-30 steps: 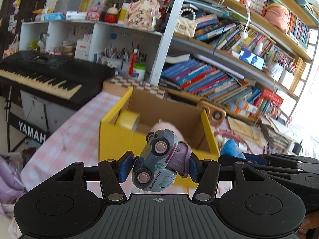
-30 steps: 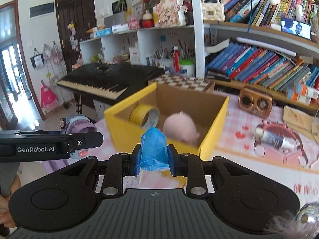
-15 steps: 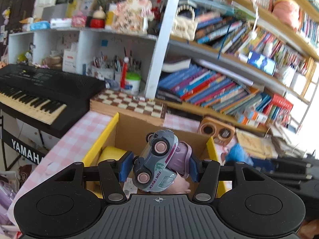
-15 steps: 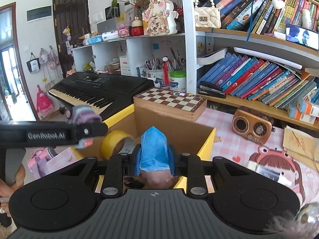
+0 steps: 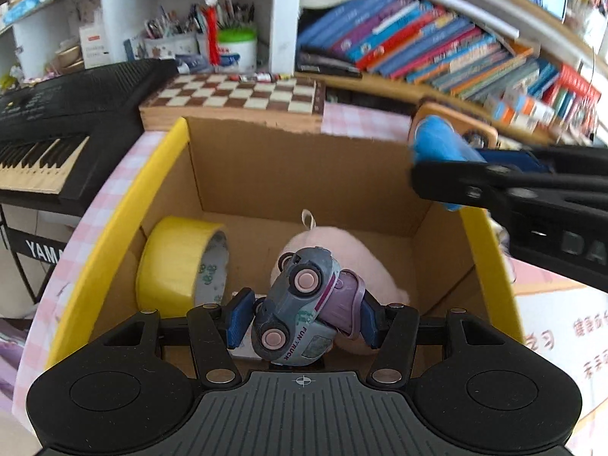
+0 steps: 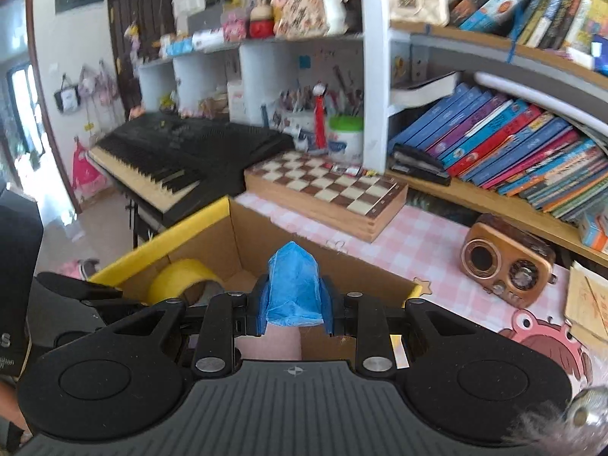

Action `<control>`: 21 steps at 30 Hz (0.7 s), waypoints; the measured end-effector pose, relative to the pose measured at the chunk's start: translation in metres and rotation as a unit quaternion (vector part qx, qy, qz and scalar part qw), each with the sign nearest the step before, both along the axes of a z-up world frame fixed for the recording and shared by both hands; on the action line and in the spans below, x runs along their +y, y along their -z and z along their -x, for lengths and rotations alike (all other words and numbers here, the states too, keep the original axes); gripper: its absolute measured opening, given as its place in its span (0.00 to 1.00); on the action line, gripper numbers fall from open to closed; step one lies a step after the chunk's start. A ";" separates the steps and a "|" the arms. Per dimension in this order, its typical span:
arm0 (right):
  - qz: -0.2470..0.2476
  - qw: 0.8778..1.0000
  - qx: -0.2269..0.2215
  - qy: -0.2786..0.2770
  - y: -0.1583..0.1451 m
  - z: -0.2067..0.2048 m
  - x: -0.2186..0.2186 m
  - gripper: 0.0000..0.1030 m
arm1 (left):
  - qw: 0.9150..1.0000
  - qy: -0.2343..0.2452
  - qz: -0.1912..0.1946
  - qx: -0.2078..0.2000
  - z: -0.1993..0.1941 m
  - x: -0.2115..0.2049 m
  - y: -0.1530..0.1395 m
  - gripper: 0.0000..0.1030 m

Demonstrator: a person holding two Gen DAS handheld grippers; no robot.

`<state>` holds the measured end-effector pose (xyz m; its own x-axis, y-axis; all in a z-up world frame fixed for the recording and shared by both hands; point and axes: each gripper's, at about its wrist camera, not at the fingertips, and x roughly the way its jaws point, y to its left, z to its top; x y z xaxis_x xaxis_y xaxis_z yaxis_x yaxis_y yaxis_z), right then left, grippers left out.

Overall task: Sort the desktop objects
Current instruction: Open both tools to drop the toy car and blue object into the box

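Hovering over the open cardboard box (image 5: pixel 304 174), the left tool (image 5: pixel 302 313) is clamped on a grey toy truck (image 5: pixel 300 311). The truck sits squarely between the blue pads, tipped on its side with pink wheels facing up and "FUN TRUCK" readable on its flank. A purple part of the truck presses against the right-hand pad.

Inside the box, directly under that tool: a pink plush toy (image 5: pixel 357 254), partly hidden by the truck. Just to its left, a roll of yellow tape (image 5: pixel 178 262) stands on edge against the box's yellow-trimmed left wall.

The right tool (image 6: pixel 292 306) is closed tight on a crumpled blue plastic wad (image 6: pixel 292 285), which sticks up past the fingertips. In the left wrist view the same wad (image 5: pixel 437 144) shows at the tip of the right tool (image 5: pixel 448 174), above the box's far right corner. From the right wrist view, that tool is over the near rim of the box (image 6: pixel 235 235), tape roll (image 6: pixel 178 277) visible below left, a bit of pink plush under the pads.

Box sits on a pink-checked tabletop (image 6: pixel 418 243). Behind it a wooden chessboard (image 6: pixel 326 190), touching or nearly touching the box's back wall. A black keyboard (image 6: pixel 171 155) is off to the left, a small brown radio (image 6: pixel 505 266) to the right, and bookshelves (image 6: pixel 513 140) behind.
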<state>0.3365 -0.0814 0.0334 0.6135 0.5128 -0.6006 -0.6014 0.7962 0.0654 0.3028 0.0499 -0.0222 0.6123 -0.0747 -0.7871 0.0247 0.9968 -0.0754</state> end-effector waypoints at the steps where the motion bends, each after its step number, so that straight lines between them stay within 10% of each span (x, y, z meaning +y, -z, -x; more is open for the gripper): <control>1: 0.005 1.000 0.011 -0.005 0.003 -0.005 0.003 0.24 | 1.000 0.003 -0.002 0.005 -0.002 -0.001 0.002 0.54; 21: 0.060 0.996 0.067 -0.020 0.040 -0.041 0.031 0.24 | 0.999 0.000 0.029 0.026 -0.001 0.011 0.017 0.56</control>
